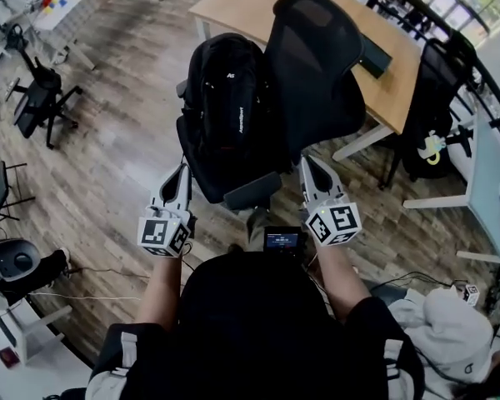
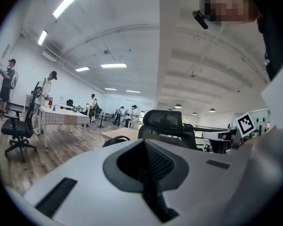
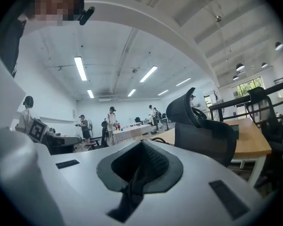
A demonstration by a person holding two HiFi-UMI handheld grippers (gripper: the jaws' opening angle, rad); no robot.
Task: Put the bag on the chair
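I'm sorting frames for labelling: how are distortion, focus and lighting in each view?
Head view: sharp, evenly lit, edges bowed; black bag barely separates from black chair. Left gripper view: fisheye, dark corners, close-up claw soft, ceiling lights bright. Right gripper view: the same.

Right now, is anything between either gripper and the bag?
Nothing visible. The bag already stands on the chair seat; the left gripper and right gripper, both shut and empty, hang just short of it.

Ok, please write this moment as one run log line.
backpack: on office chair | left hand-held gripper: shut, empty | right hand-held gripper: shut, empty
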